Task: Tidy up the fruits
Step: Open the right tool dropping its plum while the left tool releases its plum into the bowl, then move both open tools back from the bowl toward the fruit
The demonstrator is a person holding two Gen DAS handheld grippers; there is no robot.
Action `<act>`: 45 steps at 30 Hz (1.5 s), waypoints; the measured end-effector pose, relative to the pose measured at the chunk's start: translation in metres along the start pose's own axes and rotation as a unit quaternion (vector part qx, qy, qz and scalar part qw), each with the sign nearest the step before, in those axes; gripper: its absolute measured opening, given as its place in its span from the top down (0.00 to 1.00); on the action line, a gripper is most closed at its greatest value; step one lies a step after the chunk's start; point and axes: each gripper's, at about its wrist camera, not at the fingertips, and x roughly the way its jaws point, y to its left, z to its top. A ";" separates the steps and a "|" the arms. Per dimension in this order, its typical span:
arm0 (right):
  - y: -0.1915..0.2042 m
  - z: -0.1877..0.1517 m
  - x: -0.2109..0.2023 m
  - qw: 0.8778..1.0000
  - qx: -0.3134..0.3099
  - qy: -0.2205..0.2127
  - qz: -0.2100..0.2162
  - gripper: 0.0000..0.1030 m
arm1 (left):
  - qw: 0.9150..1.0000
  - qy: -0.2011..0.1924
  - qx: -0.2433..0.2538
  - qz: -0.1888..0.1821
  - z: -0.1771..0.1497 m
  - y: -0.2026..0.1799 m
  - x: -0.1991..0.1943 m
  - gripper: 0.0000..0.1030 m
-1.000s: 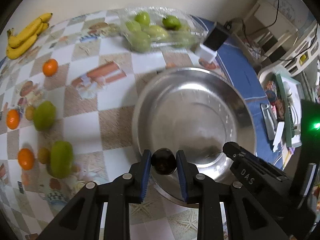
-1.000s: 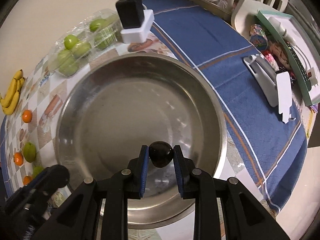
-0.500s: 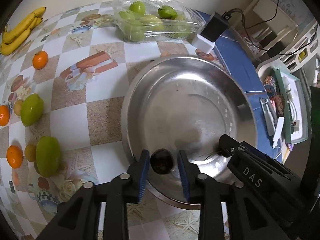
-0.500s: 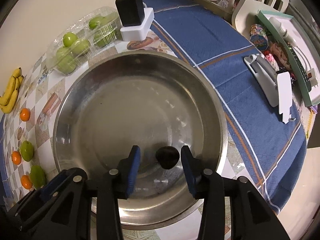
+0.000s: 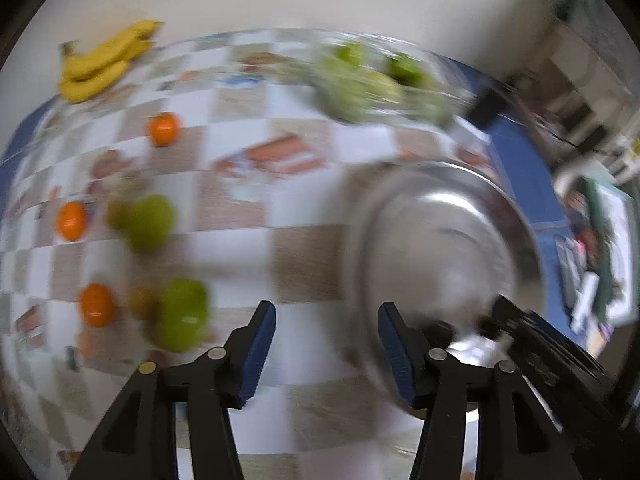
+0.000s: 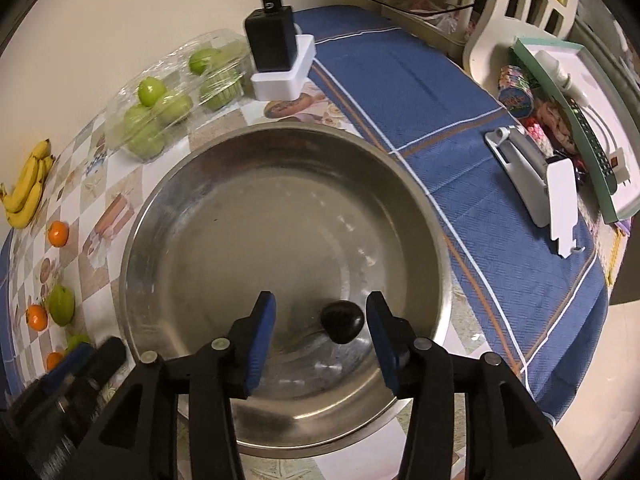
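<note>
A large steel bowl (image 6: pixel 200 240) stands on the table; one dark fruit (image 6: pixel 342 321) lies in its near part. My right gripper (image 6: pixel 320 320) is open just above it, jaws on either side, not touching. My left gripper (image 5: pixel 326 334) is open and empty, over the checkered cloth left of the bowl (image 5: pixel 460 220); this view is blurred. Left of it lie green fruits (image 5: pixel 148 222) (image 5: pixel 182 314), small oranges (image 5: pixel 163 129) (image 5: pixel 72 220) (image 5: pixel 96 305) and bananas (image 5: pixel 100 62). The left gripper's body (image 6: pixel 68 384) shows at the right wrist view's lower left.
A clear pack of green fruits (image 6: pixel 168 100) sits at the back by the wall. A black charger on a white block (image 6: pixel 280 60) stands behind the bowl. On the blue cloth (image 6: pixel 400 92) to the right lie a white stand (image 6: pixel 540 188) and a tray of items (image 6: pixel 580 92).
Both grippers have opened and let go of their dark fruits; one shows in the bowl. My left gripper has swung left, away from the bowl toward the loose fruits.
</note>
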 end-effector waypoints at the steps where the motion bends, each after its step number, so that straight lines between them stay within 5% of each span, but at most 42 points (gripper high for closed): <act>1: 0.003 0.000 -0.001 1.000 -0.004 -0.002 0.004 0.53 | 1.000 -0.002 -0.007 0.019 0.002 0.007 0.000 0.41; 5: 0.017 -0.003 -0.002 0.999 -0.026 -0.003 0.021 0.47 | 0.995 -0.005 -0.044 0.084 0.004 0.044 0.002 0.34; 13: 0.060 -0.012 -0.005 0.994 -0.088 -0.004 0.062 0.23 | 0.985 -0.017 -0.111 0.130 0.001 0.099 -0.004 0.01; 25: 0.112 -0.034 -0.017 0.982 -0.143 -0.007 0.122 0.00 | 0.974 -0.044 -0.183 0.123 -0.019 0.156 -0.025 0.00; 39: 0.147 -0.065 -0.019 0.970 -0.166 0.043 0.170 0.00 | 0.975 -0.058 -0.187 0.108 -0.041 0.187 -0.046 0.00; 45: 0.168 -0.086 -0.008 0.963 -0.199 0.079 0.164 0.00 | 0.976 -0.027 -0.193 0.097 -0.053 0.193 -0.038 0.00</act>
